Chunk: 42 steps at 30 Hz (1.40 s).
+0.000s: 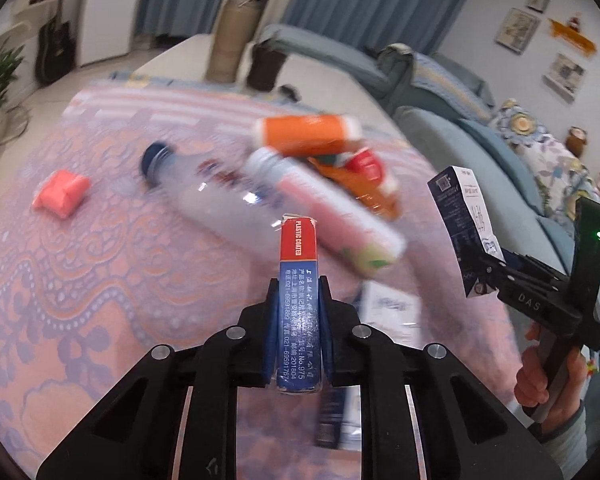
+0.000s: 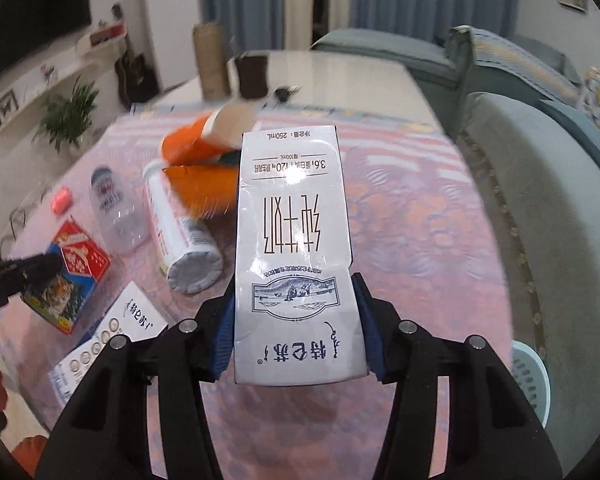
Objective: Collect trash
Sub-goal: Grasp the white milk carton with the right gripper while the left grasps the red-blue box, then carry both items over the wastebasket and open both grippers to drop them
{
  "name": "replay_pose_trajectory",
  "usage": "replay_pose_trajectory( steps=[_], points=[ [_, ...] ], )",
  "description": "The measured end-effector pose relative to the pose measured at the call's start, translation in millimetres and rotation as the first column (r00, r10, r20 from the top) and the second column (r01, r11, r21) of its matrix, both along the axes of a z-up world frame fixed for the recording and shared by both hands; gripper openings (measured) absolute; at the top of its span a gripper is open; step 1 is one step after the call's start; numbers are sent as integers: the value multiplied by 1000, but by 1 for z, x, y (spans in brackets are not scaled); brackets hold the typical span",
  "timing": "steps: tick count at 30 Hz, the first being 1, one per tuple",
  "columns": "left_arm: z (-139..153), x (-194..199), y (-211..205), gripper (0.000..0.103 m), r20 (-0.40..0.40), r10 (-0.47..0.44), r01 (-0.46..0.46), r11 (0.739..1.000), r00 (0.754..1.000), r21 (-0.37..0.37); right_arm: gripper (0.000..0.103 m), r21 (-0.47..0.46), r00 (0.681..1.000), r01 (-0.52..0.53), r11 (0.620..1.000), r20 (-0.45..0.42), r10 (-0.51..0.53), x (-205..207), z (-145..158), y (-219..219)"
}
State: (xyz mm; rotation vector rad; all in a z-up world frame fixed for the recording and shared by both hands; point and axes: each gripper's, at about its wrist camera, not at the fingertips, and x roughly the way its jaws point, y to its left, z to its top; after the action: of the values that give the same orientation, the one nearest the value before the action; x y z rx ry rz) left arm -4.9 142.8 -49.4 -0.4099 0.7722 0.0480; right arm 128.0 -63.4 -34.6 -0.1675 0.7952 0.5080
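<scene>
My left gripper (image 1: 299, 292) is shut on a red and blue playing-card box (image 1: 299, 280), held edge-on above the table; it also shows in the right wrist view (image 2: 72, 272). My right gripper (image 2: 296, 296) is shut on a white and blue milk carton (image 2: 294, 248), seen from the left wrist at the right (image 1: 464, 224). On the pink tablecloth (image 1: 80, 260) lie a clear plastic bottle (image 1: 216, 196), a white and pink tube (image 1: 340, 216), an orange can (image 1: 308, 130), orange wrappers (image 1: 364, 184) and a pink packet (image 1: 62, 192).
A second milk carton (image 2: 112, 336) lies flat near the table's front left. A light blue basket (image 2: 530, 376) stands on the floor at the right, beside a teal sofa (image 2: 540, 184). A tall woven vase (image 2: 212, 64) and a dark cup (image 2: 252, 74) stand at the far end.
</scene>
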Motion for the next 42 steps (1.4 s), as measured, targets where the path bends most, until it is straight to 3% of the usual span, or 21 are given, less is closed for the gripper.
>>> replay_pose_trajectory(
  steps=[8,14,19,29,38,42],
  points=[
    [65,7,-63,16,174,-137,134,990,975,32,49,62,984,146,987,94,-152,-19,42,-82],
    [100,36,-140,16,251,-294,287,956,922,63,49,91,952,267,960,132,-277,-28,59,-151],
    [107,59,-202,16,263,-401,390,916,878,96,49,95,918,369,924,121,-379,-31,54,-206],
    [68,115,-315,16,179,-595,599,800,783,38,49,53,849,528,847,-21,-528,-30,-12,-284],
    [-2,150,-377,16,33,-681,681,732,731,33,49,3,759,620,784,-256,-599,-27,-109,-318],
    [-42,162,-388,16,-58,-695,694,719,716,-39,49,-6,701,650,760,-380,-604,-25,-148,-328]
  ],
)
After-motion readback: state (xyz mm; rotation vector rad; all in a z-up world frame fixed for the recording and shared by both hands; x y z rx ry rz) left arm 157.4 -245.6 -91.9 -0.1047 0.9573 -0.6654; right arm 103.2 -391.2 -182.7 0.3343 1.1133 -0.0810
